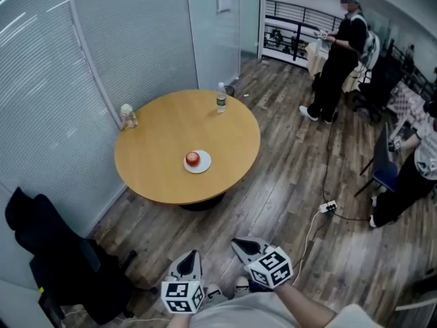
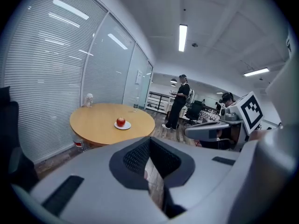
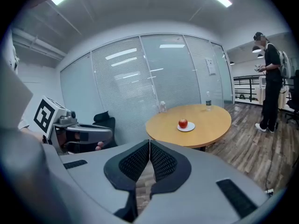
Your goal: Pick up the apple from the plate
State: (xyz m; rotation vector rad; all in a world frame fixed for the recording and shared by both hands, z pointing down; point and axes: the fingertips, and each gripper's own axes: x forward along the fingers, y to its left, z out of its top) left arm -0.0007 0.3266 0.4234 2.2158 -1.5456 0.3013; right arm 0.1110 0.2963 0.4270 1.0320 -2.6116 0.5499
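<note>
1. While I hold both grippers low and close to my body, each points slightly downward toward the round table (image 1: 164, 132).
2. Left gripper (image 1: 192, 256): jaws pressed together, nothing between them.
3. Right gripper (image 1: 240, 242): jaws closed too (just beside the left).
4. The apple (image 1: 192, 158) sits on its plate (image 1: 205, 162), well apart from both.

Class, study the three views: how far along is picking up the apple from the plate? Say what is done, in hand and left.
Done: nothing; the round red apple sits on the small white plate on the round wooden table. In hand: nothing; left claw and right claw are shut, empty, short of the table. Left: approach, open a claw, grip the apple, lift.
</note>
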